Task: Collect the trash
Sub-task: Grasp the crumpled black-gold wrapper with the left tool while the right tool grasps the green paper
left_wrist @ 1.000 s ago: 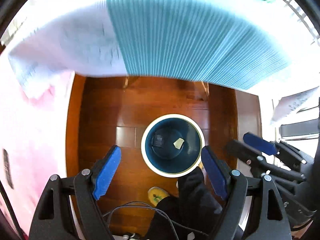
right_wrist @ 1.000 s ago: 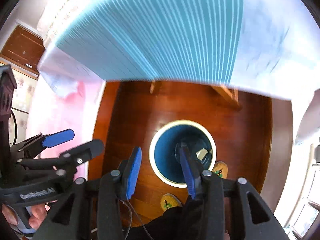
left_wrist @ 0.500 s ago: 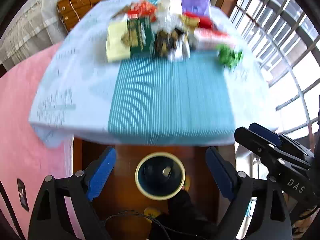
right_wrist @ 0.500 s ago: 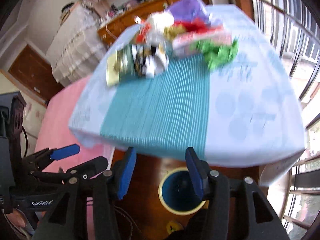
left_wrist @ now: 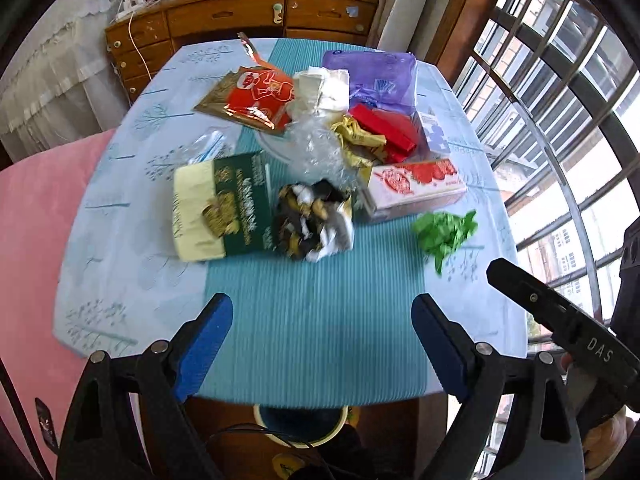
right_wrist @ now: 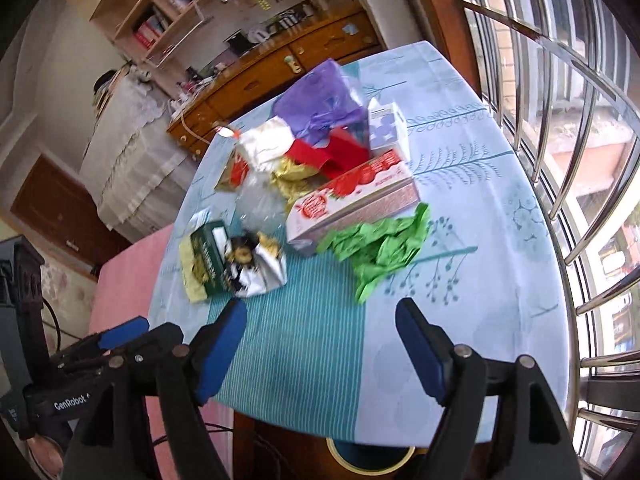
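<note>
A heap of trash lies on the table (left_wrist: pixel 312 332): a green and cream packet (left_wrist: pixel 218 210), a crumpled black and silver wrapper (left_wrist: pixel 314 220), a crumpled green paper (left_wrist: pixel 444 234), a pink carton (left_wrist: pixel 414 188), a red foil bag (left_wrist: pixel 256 98) and a purple bag (left_wrist: pixel 372 76). My left gripper (left_wrist: pixel 322 344) is open and empty above the table's near edge. My right gripper (right_wrist: pixel 320 348) is open and empty, with the green paper (right_wrist: pixel 380 248) just ahead. The blue bin (left_wrist: pixel 300 424) with a cream rim stands on the floor under the table edge.
A wooden dresser (left_wrist: pixel 240 16) stands behind the table. Barred windows (left_wrist: pixel 560 92) run along the right. A pink bed (left_wrist: pixel 32 216) lies to the left. The bin's rim also shows in the right wrist view (right_wrist: pixel 370 460).
Both grippers have risen from over the bin to above the table edge and now face the trash heap. The right gripper's jaws have opened wider.
</note>
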Demonstrator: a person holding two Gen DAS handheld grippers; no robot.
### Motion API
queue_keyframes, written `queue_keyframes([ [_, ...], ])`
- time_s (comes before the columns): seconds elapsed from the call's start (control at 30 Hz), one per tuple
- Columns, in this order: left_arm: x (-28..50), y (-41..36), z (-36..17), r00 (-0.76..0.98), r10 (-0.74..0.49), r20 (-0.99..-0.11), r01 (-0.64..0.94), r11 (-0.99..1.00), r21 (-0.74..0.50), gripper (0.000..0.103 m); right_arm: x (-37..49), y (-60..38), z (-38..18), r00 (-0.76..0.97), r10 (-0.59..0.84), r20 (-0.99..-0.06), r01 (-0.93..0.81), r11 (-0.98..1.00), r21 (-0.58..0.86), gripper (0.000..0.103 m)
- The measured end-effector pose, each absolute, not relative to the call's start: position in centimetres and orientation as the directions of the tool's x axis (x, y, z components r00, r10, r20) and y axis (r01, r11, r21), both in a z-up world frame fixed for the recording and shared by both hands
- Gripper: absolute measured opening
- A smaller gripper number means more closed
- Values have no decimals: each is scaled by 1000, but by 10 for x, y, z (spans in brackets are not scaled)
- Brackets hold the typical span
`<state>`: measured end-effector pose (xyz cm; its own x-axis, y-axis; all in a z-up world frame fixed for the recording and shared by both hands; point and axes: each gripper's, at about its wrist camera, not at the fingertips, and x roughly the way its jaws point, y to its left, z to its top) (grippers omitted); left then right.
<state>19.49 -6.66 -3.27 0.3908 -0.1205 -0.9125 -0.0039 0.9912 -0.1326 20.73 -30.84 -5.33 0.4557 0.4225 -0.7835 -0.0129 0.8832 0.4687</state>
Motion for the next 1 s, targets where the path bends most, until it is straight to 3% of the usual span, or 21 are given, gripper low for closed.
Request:
queue_keyframes([
  [0.4,255,-73,-72,324,-78,-943,-74,991,-107,87,266,-342,-104,391,426,-816,182,833,523,79],
  [0.87,287,-79,-109,263,-69,-962,-147,983,-111,83,290,-327,-133,307,391,-868,138,884,448,78],
  [0.9,289,-80,-111,260,-63,-964,-151,983,-105,83,290,-325,-133,305,384,-871,132,889,438,75],
  [0.93,291,-81,-112,255,-57,-965,-153,983,-99,83,289,-324,-133,305,373,-876,122,897,424,62],
  [0.97,293,-82,-114,252,-49,-966,-155,984,-90,83,289,-321,-134,298,382,-875,104,898,427,55],
  [1.0,295,-85,-115,254,-41,-966,-150,985,-82,83,288,-320,-134,288,392,-874,95,896,433,54],
])
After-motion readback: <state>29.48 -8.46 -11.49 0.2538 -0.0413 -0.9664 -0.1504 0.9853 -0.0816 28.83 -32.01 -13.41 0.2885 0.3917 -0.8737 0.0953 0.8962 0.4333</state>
